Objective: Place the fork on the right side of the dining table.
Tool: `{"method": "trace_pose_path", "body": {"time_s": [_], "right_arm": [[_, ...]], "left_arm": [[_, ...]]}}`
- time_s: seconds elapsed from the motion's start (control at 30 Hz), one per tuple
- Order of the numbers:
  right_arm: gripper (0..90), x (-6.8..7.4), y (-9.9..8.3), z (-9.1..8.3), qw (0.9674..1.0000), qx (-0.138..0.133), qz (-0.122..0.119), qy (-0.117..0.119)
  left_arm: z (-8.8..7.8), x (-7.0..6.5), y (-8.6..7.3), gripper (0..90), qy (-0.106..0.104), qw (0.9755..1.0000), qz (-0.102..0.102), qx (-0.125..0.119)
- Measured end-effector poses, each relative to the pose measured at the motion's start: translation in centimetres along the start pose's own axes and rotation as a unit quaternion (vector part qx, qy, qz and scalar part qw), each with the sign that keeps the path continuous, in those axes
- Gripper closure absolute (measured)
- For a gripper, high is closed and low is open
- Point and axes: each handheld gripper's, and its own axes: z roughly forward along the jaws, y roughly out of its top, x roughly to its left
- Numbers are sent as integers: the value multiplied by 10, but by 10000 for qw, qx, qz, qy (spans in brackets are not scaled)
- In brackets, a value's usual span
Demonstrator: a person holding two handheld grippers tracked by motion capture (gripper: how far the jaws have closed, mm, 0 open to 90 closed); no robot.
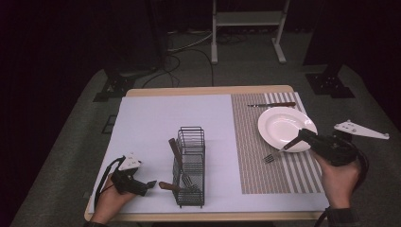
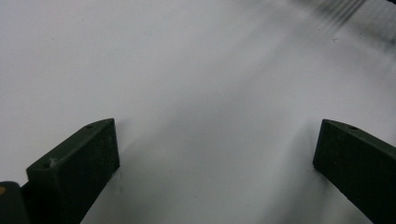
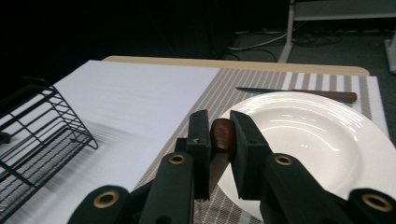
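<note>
Dark room surrounds the table; my right gripper clenches a fork by the plate, my left gripper gapes near the rack.

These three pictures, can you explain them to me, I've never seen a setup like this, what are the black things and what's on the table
No robot here: a person holds a hand-held claw in each hand. The high view looks down on the table; the other two come from cameras riding on each claw.

The right claw is shut on the brown handle of a fork, its tines over the striped placemat beside a white plate. A knife lies beyond the plate.

The left claw is open over the white mat, holding nothing. Next to it stands a black wire caddy with more brown-handled cutlery in it.
</note>
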Motion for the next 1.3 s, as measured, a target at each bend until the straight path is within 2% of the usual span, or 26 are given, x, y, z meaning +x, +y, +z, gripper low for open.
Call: {"method": "trace_pose_path", "body": {"time_s": [0.3,0.57,0.97,1.3], "right_arm": [[746,-2,-4,0,9993,60,-105,-351],[705,-11,-11,-2,9979,135,-12,-632],[657,-26,-19,-2,9958,292,184,-853],[606,-38,-28,0,9937,422,255,-1007]], "left_arm": [[0,0,0,0,-2,10000,1,2],[0,0,0,0,2,10000,-3,-6],[0,0,0,0,-2,10000,1,2],[0,0,0,0,-1,10000,-3,1]]}}
